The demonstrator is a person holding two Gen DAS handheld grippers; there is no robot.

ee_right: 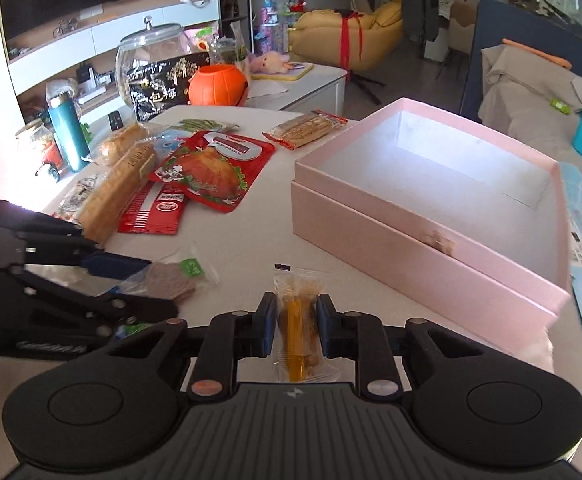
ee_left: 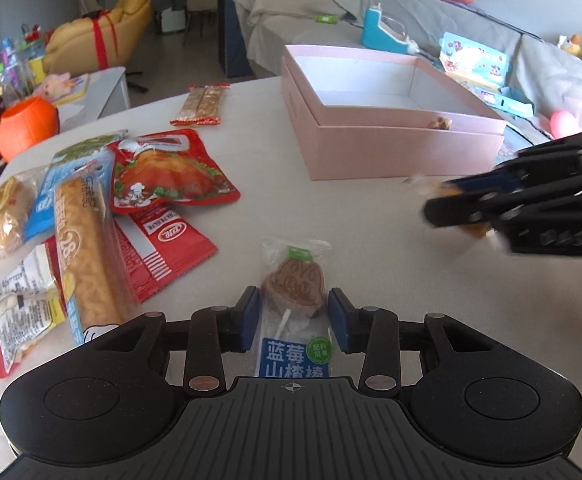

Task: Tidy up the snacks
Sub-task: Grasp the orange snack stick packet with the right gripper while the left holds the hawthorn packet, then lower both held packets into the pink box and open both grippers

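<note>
My left gripper (ee_left: 294, 316) straddles a clear-wrapped hawthorn lollipop (ee_left: 293, 286) lying on the white table; its blue pads stand a little off the wrapper, so it is open. It shows from the side in the right wrist view (ee_right: 131, 280). My right gripper (ee_right: 295, 320) is shut on a small clear packet with an orange-yellow snack (ee_right: 297, 320), held above the table in front of the open pink box (ee_right: 431, 248). The right gripper appears blurred in the left wrist view (ee_left: 471, 200). The pink box (ee_left: 391, 148) is nearly empty.
A pile of snack packets lies at the left: red chicken pouch (ee_left: 167, 172), long biscuit pack (ee_left: 87, 256), red sachet (ee_left: 171, 248). A nut bar (ee_left: 203, 106) lies farther back. An orange pumpkin bucket (ee_right: 217, 86) and glass jar (ee_right: 151, 64) stand beyond. A sofa is behind.
</note>
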